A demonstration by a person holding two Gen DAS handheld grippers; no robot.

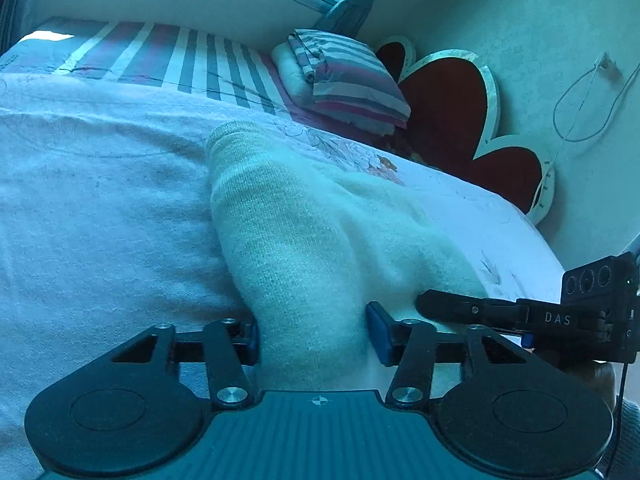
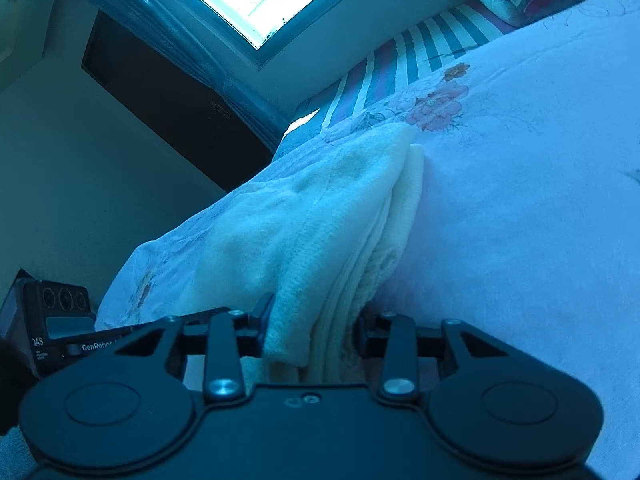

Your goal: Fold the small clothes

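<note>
Both grippers are reaching low over the bed: left gripper and right gripper, jaws part-open, are each clamping the folded cream knit garment.

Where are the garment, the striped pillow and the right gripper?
garment (image 1: 304, 240), left wrist view, middle of the knit top layer.
striped pillow (image 1: 352, 80), left wrist view, its striped top face.
right gripper (image 2: 310, 334), right wrist view, midway between its fingertips, over the clamped cloth.

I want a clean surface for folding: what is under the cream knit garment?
The cream knit garment lies on a pale floral bedsheet, which shows all around it. Whatever is directly beneath the garment is covered, so I cannot see it.
</note>
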